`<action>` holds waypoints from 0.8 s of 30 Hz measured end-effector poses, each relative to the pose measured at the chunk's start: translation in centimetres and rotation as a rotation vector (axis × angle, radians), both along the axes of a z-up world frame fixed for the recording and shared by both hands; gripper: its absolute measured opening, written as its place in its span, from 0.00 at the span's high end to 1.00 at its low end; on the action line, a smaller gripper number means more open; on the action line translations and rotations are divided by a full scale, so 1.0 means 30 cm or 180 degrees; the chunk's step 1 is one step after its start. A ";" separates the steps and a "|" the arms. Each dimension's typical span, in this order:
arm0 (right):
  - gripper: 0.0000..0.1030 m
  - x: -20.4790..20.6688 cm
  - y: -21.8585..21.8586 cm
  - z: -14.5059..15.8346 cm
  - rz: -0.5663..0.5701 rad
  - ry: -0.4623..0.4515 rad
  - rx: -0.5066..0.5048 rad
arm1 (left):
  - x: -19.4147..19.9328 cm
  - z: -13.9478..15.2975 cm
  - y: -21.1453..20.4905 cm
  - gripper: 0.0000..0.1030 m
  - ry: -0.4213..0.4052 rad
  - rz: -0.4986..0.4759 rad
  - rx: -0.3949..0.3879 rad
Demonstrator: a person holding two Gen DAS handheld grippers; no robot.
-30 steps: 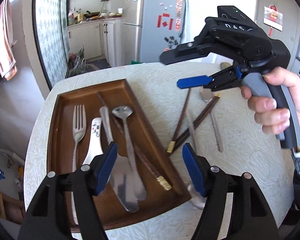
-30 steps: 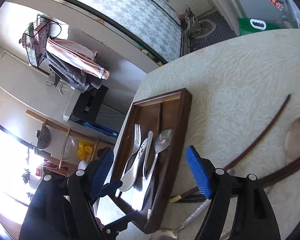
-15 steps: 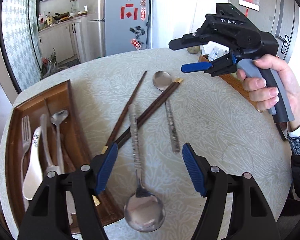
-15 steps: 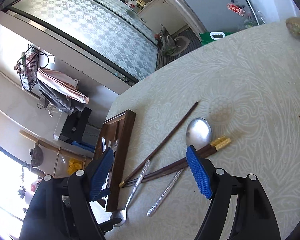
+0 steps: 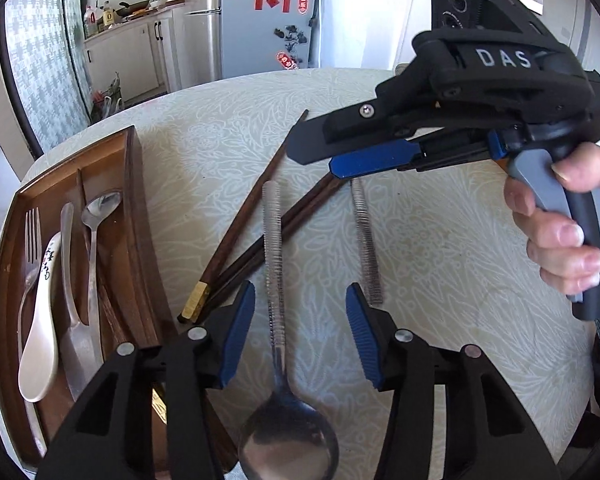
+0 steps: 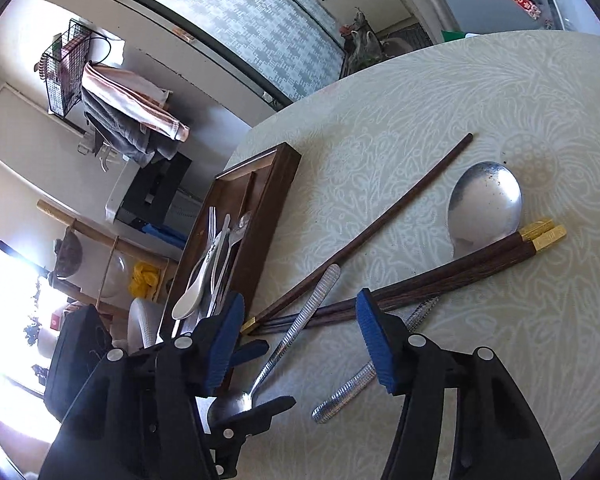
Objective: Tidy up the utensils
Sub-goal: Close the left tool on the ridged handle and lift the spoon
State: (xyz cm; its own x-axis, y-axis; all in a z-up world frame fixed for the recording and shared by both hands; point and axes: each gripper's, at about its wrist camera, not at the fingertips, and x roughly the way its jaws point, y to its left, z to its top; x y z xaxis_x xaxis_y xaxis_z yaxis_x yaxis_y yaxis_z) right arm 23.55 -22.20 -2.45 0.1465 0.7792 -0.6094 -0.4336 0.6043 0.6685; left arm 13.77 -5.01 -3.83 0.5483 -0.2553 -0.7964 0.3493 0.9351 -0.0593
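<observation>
The left tool, jaws just narrowed yet gripping nothing, straddles the near spoon's ribbed handle on the bench. The crossed chopsticks alongside could snag and scatter. The right tool hangs unclenched above them.

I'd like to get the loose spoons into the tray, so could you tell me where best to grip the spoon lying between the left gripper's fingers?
Probably the ribbed handle of the spoon, from above, fingers across it: it lies flat and straight, and narrow. Its bowl is wide and sits under the left gripper.
</observation>
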 end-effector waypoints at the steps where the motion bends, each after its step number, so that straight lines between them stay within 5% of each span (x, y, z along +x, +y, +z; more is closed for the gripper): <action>1: 0.42 -0.002 0.004 -0.001 0.0005 0.0003 -0.0004 | 0.007 -0.005 0.001 0.52 0.0016 0.0012 0.0017; 5: 0.43 -0.006 0.011 -0.012 0.0022 0.0009 -0.0020 | 0.020 -0.012 0.012 0.67 0.0000 0.0058 0.0042; 6: 0.43 -0.006 0.013 -0.015 0.0021 0.0015 -0.0018 | 0.023 -0.013 0.018 0.84 -0.0001 0.0075 0.0040; 7: 0.43 -0.005 0.014 -0.021 0.0015 0.0024 -0.0017 | 0.028 -0.015 0.025 0.91 -0.0008 0.0093 0.0059; 19: 0.47 -0.013 0.031 -0.045 -0.0012 0.0076 -0.0017 | 0.010 0.012 0.035 0.92 -0.0180 0.0115 -0.0186; 22: 0.67 -0.009 0.026 -0.048 -0.0063 0.0082 0.0012 | 0.000 0.027 0.014 0.92 -0.0217 0.0030 -0.0178; 24: 0.89 -0.007 0.021 -0.044 -0.0096 0.0059 0.0027 | -0.003 0.031 0.002 0.92 -0.0219 -0.0006 -0.0185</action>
State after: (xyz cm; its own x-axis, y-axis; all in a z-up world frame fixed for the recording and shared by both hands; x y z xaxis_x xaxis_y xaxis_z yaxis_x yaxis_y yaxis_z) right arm 23.32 -21.57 -3.77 0.1588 0.7798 -0.6056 -0.4026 0.6112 0.6815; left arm 13.69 -4.96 -2.90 0.6007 -0.3010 -0.7406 0.3560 0.9302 -0.0892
